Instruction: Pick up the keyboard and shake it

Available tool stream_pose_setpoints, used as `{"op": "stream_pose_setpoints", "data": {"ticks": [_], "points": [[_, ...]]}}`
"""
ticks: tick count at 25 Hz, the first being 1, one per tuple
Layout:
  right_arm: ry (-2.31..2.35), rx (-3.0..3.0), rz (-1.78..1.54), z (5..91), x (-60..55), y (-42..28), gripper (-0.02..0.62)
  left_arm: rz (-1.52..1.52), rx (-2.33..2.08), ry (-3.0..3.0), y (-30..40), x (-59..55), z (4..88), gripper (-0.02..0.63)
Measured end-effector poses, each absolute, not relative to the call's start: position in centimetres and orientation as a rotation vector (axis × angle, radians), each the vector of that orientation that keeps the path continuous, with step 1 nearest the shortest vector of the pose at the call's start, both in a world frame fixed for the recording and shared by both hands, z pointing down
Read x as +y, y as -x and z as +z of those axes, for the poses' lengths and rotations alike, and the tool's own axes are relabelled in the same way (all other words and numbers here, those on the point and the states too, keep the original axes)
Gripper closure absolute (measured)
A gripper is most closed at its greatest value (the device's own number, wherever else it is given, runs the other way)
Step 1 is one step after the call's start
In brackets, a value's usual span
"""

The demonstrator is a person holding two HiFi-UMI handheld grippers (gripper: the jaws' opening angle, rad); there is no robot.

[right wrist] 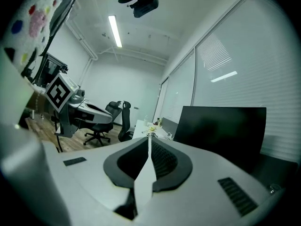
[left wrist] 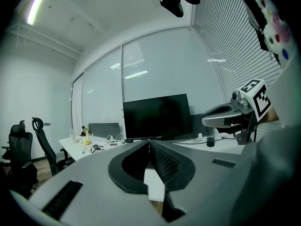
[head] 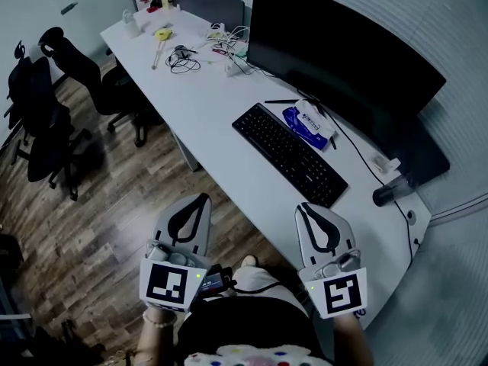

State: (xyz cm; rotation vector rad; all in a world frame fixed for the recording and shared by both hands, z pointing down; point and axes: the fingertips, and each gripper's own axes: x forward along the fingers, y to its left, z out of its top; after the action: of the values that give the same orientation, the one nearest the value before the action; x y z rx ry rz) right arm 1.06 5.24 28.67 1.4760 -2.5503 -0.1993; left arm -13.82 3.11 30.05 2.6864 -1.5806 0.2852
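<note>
A black keyboard (head: 289, 154) lies at an angle on the white desk (head: 213, 120), in front of the big dark monitor (head: 335, 59). My left gripper (head: 204, 197) is held off the desk's near edge, above the wood floor, jaws shut with nothing in them. My right gripper (head: 303, 205) hovers over the desk's near edge, just short of the keyboard's near right corner, also shut and empty. In the left gripper view the shut tips (left wrist: 149, 141) point toward the monitor (left wrist: 157, 117). The right gripper view has the shut tips (right wrist: 149, 135) aimed along the desk.
A blue-and-white pack (head: 309, 123) lies behind the keyboard. A dark cup (head: 385, 194) stands near the desk's right end. Cables and small items (head: 187, 48) clutter the far end. Black office chairs (head: 53, 105) stand on the floor at the left.
</note>
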Motion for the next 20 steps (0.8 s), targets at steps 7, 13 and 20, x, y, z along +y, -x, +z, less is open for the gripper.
{"op": "stream_pose_setpoints", "data": {"ticks": [7,13,20], "points": [[-1.448,-2.563,-0.159,29.7,2.7,-3.3,0.552,0.298,-1.576,-2.659,11.7,0.0,30.6,0.586],[-1.469,-2.56,-0.111,30.2,1.3,-4.2,0.552,0.307,-1.541,-2.645,10.9,-2.5,31.2,0.586],[-1.527,-2.522,-0.082,31.0,-0.6,-5.4,0.552,0.317,-1.412,-2.661,10.4,-6.3,33.2,0.586]]}}
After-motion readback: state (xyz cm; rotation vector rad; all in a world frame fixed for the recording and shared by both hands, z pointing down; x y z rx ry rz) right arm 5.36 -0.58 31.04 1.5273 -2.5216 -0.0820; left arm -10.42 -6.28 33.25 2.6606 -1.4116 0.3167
